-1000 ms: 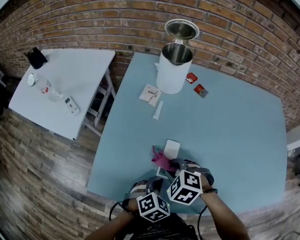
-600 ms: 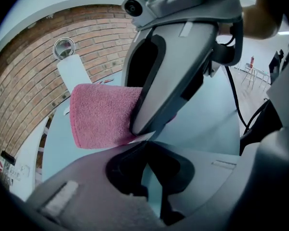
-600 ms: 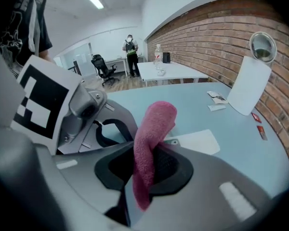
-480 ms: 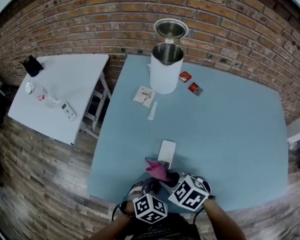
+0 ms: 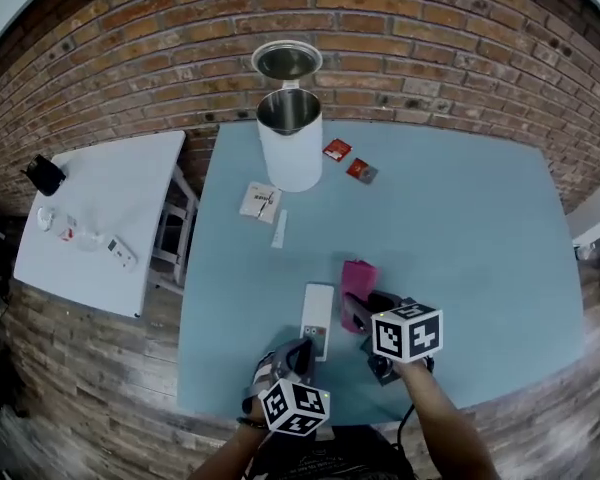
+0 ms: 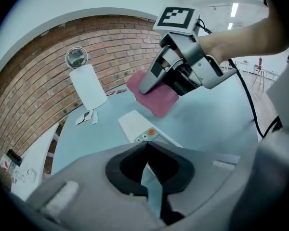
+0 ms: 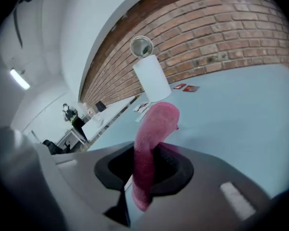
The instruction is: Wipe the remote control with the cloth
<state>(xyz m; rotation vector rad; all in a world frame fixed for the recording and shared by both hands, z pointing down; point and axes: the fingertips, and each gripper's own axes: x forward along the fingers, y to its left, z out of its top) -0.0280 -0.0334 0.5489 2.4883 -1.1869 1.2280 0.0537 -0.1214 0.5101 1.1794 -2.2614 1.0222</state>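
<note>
The white remote control (image 5: 317, 318) lies flat on the blue table (image 5: 460, 238), its orange button (image 6: 150, 131) toward me. My left gripper (image 5: 301, 350) is shut, its tips (image 6: 147, 145) at the remote's near end; whether they touch it I cannot tell. My right gripper (image 5: 353, 313) hangs just right of the remote, shut on the pink cloth (image 5: 357, 279). The cloth (image 7: 156, 129) stands up from between the jaws and droops forward. From the left gripper view, the cloth (image 6: 154, 93) hangs beyond the remote (image 6: 135, 125) under the right gripper (image 6: 147, 86).
A white kettle (image 5: 290, 140) with its lid (image 5: 287, 60) flipped open stands at the table's far edge by the brick wall. Two red packets (image 5: 348, 160), a paper sachet (image 5: 260, 200) and a stick packet (image 5: 279, 228) lie near it. A white side table (image 5: 90, 218) stands left.
My right gripper has swung with the cloth from over the remote's near end to its right side, rolling as it went. The left gripper has shifted slightly and stays shut.
</note>
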